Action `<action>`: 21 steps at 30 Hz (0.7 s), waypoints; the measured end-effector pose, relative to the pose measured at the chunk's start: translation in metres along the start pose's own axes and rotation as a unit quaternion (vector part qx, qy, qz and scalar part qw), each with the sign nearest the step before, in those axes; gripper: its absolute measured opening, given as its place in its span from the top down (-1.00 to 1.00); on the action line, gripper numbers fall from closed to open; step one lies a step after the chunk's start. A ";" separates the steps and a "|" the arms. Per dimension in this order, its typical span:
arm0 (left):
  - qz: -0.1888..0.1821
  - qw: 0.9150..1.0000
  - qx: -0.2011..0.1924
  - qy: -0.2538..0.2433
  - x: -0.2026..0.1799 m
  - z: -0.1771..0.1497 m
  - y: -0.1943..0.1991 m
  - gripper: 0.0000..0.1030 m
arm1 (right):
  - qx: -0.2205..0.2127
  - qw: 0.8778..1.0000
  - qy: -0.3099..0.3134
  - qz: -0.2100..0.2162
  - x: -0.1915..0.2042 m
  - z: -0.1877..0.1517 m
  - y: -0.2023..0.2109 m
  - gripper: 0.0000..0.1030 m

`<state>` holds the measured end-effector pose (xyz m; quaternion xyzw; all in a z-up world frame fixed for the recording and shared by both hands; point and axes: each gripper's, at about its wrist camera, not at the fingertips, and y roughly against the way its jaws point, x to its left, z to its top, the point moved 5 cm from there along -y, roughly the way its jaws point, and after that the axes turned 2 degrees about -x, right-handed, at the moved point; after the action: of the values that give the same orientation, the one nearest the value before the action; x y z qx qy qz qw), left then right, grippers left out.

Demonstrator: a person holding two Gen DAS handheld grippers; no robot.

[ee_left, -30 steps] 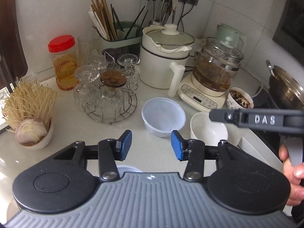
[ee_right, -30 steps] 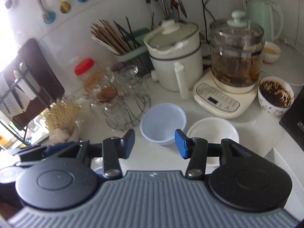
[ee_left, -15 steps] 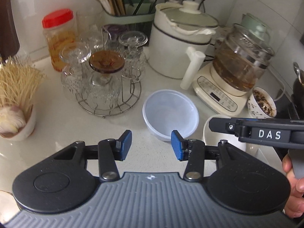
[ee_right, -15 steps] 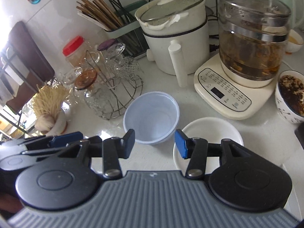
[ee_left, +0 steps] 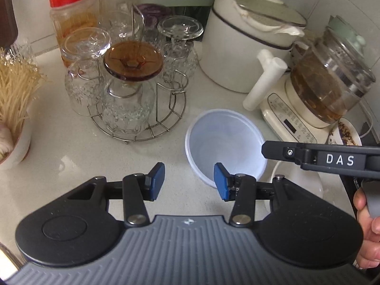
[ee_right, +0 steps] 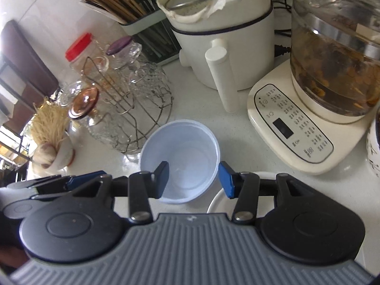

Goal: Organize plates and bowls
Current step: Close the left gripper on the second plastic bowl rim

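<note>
A translucent white plastic bowl (ee_left: 225,147) stands on the pale counter; it also shows in the right wrist view (ee_right: 182,156). A white ceramic bowl (ee_left: 299,182) sits just right of it, mostly hidden behind the grippers, and shows in the right wrist view (ee_right: 220,201). My right gripper (ee_right: 193,178) is open, its left finger inside the plastic bowl and its right finger outside the right rim. My left gripper (ee_left: 188,181) is open and empty, just left of the plastic bowl and near its front rim.
A wire rack of upturned glasses (ee_left: 128,90) stands left of the bowl. Behind are a white electric pot (ee_left: 247,38), a glass kettle on its base (ee_left: 325,87), a red-lidded jar (ee_left: 71,14), a chopstick holder (ee_right: 147,19) and a bowl of noodles (ee_left: 14,99).
Both grippers moved forward and down toward the plastic bowl. The right gripper now straddles the bowl's right rim; both stayed open.
</note>
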<state>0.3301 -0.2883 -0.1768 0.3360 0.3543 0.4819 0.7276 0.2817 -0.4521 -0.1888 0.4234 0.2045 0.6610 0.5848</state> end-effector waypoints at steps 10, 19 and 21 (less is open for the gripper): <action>-0.010 0.999 0.042 0.023 0.007 0.008 -0.038 0.01 | 0.038 0.999 -0.008 -0.015 -0.016 0.010 -0.033 0.18; -0.019 0.998 0.062 0.023 0.007 0.013 -0.064 0.16 | 0.068 0.997 -0.001 -0.030 -0.020 0.012 -0.059 0.52; -0.022 0.997 0.071 0.026 0.007 0.013 -0.068 0.29 | 0.077 0.996 0.001 -0.039 -0.021 0.012 -0.063 0.64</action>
<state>0.3741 -0.3050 -0.2281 0.3663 0.4133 0.4479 0.7031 0.3279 -0.4597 -0.2373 0.4580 0.2714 0.6209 0.5754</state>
